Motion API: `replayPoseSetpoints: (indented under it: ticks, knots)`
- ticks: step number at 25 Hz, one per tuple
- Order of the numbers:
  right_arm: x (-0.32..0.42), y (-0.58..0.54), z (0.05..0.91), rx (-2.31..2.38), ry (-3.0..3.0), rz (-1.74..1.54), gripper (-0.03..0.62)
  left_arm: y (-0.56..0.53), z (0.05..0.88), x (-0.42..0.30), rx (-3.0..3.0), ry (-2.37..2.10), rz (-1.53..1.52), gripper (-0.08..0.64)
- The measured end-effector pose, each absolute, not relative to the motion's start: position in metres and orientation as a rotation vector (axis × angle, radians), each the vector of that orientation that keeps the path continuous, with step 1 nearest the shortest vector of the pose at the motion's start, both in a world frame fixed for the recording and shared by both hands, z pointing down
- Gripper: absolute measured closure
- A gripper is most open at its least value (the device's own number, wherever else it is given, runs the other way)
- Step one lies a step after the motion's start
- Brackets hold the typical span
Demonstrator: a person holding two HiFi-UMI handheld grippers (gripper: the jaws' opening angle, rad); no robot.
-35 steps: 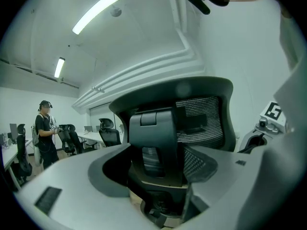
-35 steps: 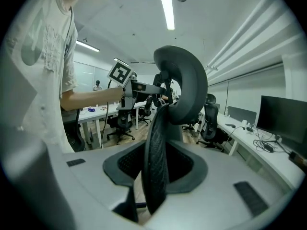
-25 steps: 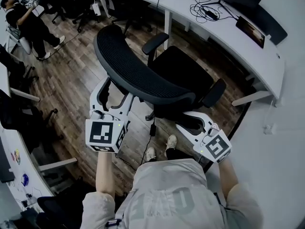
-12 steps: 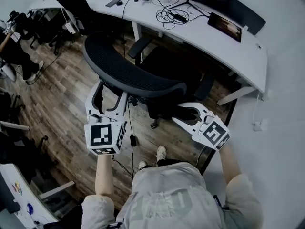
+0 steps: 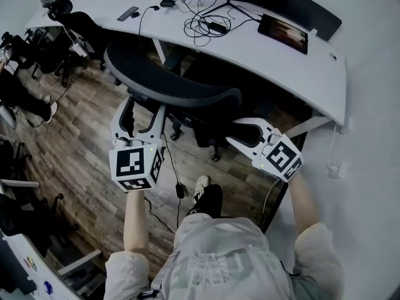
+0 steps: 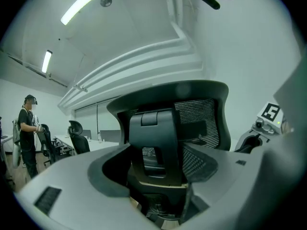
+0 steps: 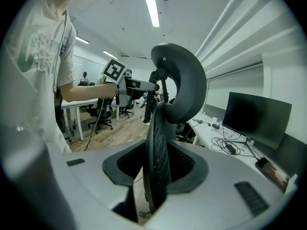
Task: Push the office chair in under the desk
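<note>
The black mesh-backed office chair (image 5: pixel 169 87) stands at the near edge of the white curved table (image 5: pixel 315 64), about midway along it. Its seat is largely in the dark under the tabletop, and its backrest sits just outside that edge, facing the person. Judging from this, the push is well along and only a short way remains.

Both tools are set on the backrest, one near each end, probably so the chair rolls straight and does not swivel on its base. The left tool (image 5: pixel 142 112) is spread wide. Its two white jaws straddle the chair's rear spine, which stands between them in the left gripper view, and they look to bear against the back without pinching it. The right tool (image 5: pixel 245 134) is nearly closed on the right rim of the backrest. In its own view the rim runs edge-on through the narrow gap between the jaws, so it seems to grip the rim, which gives some steering.

The backrest is a wide, curved band of dark mesh in a smooth black frame, with a solid plastic spine behind. The armrests are hard to make out in the shadow under the table. Cables (image 5: pixel 206 22) and a dark tablet (image 5: pixel 284 33) lie towards the table's far edge, well clear of the chair.
</note>
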State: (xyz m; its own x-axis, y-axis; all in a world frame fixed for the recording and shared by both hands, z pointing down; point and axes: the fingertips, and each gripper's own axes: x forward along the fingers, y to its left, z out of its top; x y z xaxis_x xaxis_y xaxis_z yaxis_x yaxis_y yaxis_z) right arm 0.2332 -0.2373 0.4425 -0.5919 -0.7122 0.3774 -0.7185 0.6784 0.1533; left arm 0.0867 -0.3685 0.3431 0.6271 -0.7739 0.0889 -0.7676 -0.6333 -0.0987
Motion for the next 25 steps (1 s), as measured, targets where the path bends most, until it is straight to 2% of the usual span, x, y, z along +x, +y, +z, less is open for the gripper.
replayPoseSetpoints:
  ticks: [15,25]
  knots:
    - [0.373,-0.337,0.438,1.078,-2.424,0.038,0.459,-0.470,0.341,0.226,-2.785,1.321,-0.139,0.250]
    - [0.442,-0.397,0.437,1.091,-2.481,0.011,0.459,-0.522,0.341,0.289,-2.769,1.408,-0.173,0.250]
